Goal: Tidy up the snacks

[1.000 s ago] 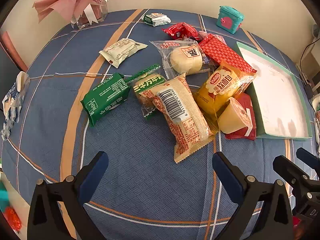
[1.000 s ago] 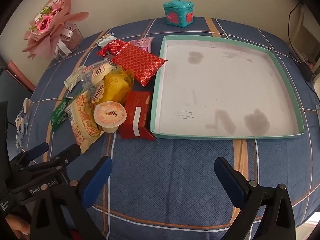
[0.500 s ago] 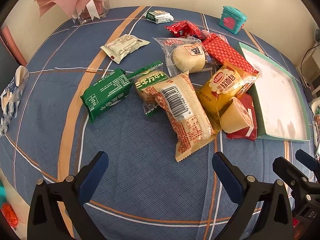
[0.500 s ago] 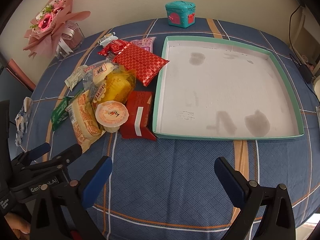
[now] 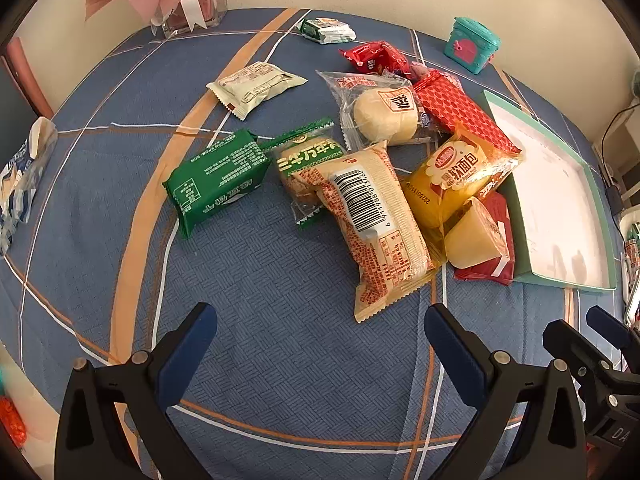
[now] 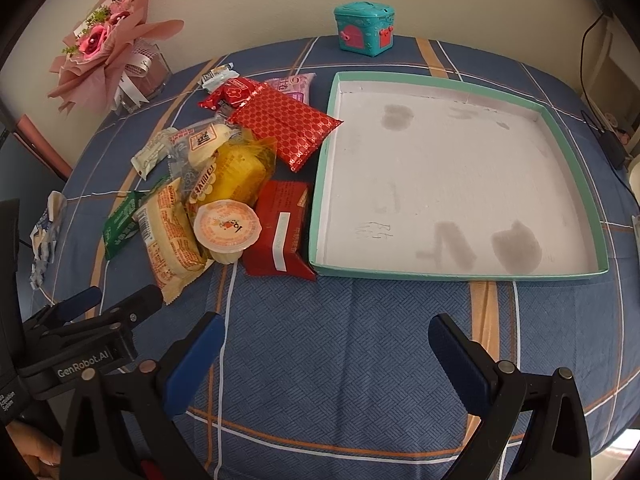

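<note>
A pile of snacks lies on the blue cloth: an orange barcode bread pack [image 5: 372, 220], a green packet [image 5: 216, 178], a yellow bread bag [image 5: 456, 178], a jelly cup [image 6: 226, 229], a dark red box [image 6: 282, 230] and a red patterned pack [image 6: 286, 128]. A shallow teal tray [image 6: 560, 272] with a white floor lies right of them, holding nothing. My left gripper [image 5: 318, 344] is open and empty, short of the barcode pack. My right gripper [image 6: 326, 350] is open and empty, in front of the tray's near rim.
A pink bouquet in a glass vase [image 6: 116, 60] and a small teal toy chest [image 6: 365, 28] stand at the back by the wall. A cream packet [image 5: 256, 86] and small wrapped snacks [image 5: 328, 30] lie farther back. A crumpled blue-white wrapper [image 5: 20, 176] is at the left edge.
Both grippers have moved slightly forward towards the snacks and tray; the objects sit a little nearer in view. Nothing was grasped.
</note>
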`<state>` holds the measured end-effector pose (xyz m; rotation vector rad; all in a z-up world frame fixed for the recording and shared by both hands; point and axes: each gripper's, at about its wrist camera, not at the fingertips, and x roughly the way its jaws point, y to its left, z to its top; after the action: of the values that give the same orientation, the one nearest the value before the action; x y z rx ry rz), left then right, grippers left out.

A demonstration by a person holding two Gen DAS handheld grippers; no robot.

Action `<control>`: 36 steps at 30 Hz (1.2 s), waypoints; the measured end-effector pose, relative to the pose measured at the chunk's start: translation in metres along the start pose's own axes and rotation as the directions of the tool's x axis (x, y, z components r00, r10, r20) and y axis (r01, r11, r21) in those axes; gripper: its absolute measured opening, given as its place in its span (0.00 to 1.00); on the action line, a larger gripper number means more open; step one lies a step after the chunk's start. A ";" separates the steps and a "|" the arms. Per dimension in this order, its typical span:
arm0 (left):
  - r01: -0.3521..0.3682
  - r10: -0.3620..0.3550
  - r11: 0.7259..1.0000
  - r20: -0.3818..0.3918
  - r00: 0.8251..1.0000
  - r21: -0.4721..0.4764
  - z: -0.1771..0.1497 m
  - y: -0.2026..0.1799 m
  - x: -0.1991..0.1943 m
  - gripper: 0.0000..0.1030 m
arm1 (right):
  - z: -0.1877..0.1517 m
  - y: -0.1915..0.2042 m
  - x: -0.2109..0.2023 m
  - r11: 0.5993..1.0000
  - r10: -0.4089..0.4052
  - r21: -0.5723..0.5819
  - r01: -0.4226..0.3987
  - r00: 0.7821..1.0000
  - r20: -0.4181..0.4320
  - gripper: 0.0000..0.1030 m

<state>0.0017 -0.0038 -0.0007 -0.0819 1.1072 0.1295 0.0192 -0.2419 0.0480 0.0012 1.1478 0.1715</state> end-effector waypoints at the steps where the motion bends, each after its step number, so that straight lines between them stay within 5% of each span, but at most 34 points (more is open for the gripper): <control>1: 0.015 -0.015 1.000 -0.007 1.000 -0.009 0.001 0.001 0.001 1.00 | 0.000 0.000 0.000 1.000 -0.001 -0.002 0.001 1.000 0.000 1.00; 13: 0.009 -0.008 0.999 0.026 1.000 -0.044 0.002 0.009 -0.007 1.00 | 0.002 0.012 -0.001 0.999 -0.003 -0.034 0.003 1.000 0.006 1.00; 22: 0.003 0.001 0.998 0.060 0.998 -0.058 0.024 0.032 -0.018 1.00 | 0.015 0.054 -0.002 0.987 0.102 -0.130 -0.096 0.994 0.044 1.00; 29: -0.116 0.114 0.991 0.036 0.993 0.072 0.049 0.053 -0.018 0.93 | 0.029 0.096 0.006 0.969 0.146 -0.208 -0.133 0.988 0.044 0.87; 36: -0.041 0.043 0.991 -0.010 0.999 0.125 0.067 0.056 0.007 0.89 | 0.037 0.121 0.025 0.955 0.143 -0.262 -0.137 0.990 0.002 0.70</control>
<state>0.0562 0.0611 0.0228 0.0522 1.1278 0.0976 0.0461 -0.1164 0.0512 -0.1494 1.0972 0.4479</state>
